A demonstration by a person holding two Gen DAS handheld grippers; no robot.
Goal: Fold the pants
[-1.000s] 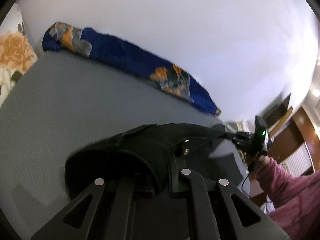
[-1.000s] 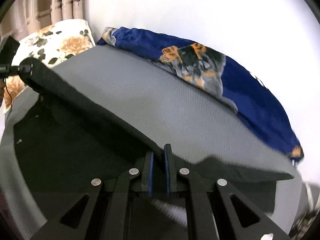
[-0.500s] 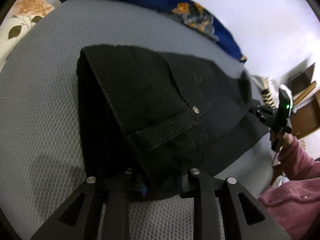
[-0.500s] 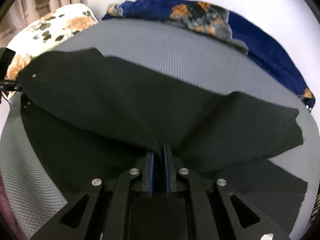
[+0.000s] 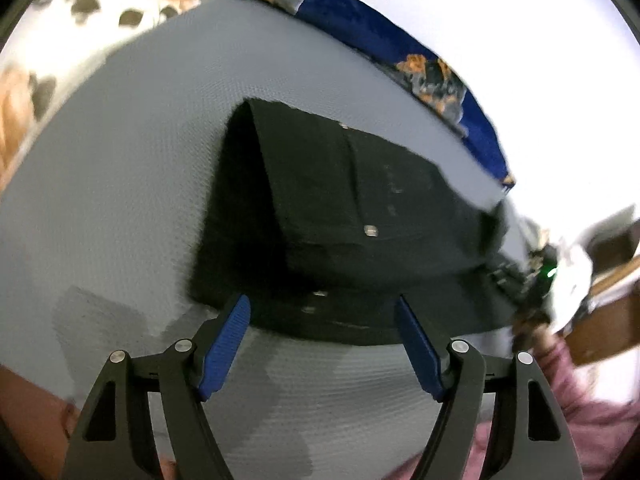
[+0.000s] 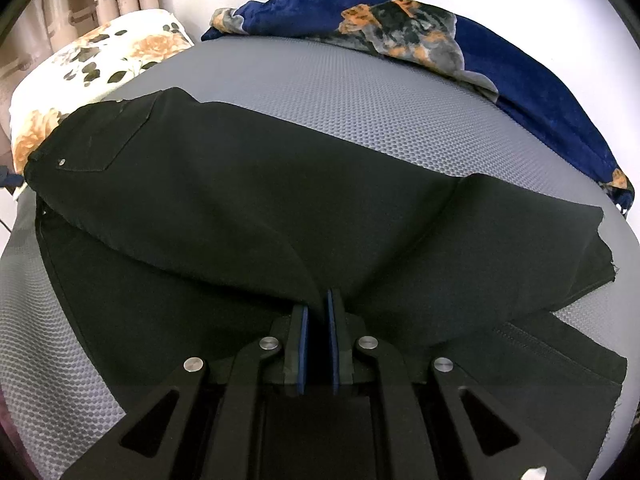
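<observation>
left gripper (image 5: 322, 330) jaws apart, black pants (image 5: 352, 216) just ahead on grey bed (image 5: 120, 168). right gripper (image 6: 318, 316) clamped on pants fold.

Pants (image 6: 248, 208) on the mattress (image 6: 380, 108), blanket (image 6: 540, 92) behind, pillow (image 6: 100, 56) left

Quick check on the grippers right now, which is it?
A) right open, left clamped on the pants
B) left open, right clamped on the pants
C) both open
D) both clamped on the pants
B: the left gripper has its fingers spread apart just short of the black pants, while the right gripper pinches a fold of the fabric.
</observation>
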